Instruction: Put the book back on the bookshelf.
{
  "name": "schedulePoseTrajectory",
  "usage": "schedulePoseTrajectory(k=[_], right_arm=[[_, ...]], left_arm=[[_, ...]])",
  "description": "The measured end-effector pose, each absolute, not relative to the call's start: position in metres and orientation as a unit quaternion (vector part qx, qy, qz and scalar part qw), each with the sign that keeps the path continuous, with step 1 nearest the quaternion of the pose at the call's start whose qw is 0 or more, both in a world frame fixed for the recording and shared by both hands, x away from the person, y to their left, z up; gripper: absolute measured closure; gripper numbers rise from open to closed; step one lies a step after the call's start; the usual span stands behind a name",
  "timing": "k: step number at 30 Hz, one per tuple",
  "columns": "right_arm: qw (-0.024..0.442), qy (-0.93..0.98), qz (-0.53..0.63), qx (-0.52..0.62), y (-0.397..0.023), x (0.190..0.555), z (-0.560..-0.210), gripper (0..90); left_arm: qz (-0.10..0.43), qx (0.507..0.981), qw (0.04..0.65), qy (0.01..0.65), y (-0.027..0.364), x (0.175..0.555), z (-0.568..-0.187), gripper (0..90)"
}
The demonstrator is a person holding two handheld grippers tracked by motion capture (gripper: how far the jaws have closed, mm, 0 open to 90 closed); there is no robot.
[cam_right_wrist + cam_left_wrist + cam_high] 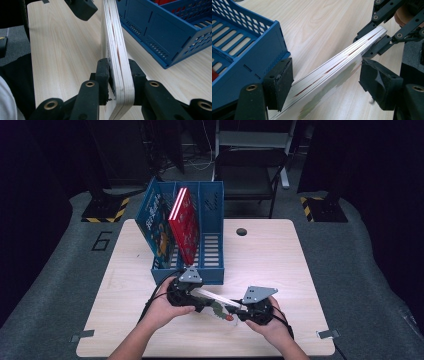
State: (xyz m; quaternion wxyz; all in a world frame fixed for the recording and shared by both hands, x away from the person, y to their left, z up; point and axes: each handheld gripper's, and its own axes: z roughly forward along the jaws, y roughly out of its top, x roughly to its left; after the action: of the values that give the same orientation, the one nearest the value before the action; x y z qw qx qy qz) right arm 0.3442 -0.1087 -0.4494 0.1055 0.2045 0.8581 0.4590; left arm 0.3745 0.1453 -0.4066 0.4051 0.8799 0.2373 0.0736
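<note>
The blue file rack (pixel 210 220) stands on the far left half of the worktop (pixel 280 255), its front wall just beyond the left claw (pixel 197 306), so the way forward there is blocked. Two books (pixel 184 222) stand in its left slots; the right slot is free. A thin book (pixel 217 302) spans the gap between both claws. The worktop to the right of the rack lies bare, as does the near left corner.

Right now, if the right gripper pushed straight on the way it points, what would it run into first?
Probably the left gripper. The right gripper, shut on the book, points along it, and the left one's open fingers straddle its far end. The blue rack lies off to one side.
</note>
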Motion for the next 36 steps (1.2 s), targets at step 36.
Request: schedulePoseTrajectory(k=[36], right_arm=[[0.129,0.838,0.469,0.247,-0.125,0.353,-0.448,52.8]], left_arm=[[0.091,0.921,0.318,0.205,0.136,0.373,-0.403,54.4]])
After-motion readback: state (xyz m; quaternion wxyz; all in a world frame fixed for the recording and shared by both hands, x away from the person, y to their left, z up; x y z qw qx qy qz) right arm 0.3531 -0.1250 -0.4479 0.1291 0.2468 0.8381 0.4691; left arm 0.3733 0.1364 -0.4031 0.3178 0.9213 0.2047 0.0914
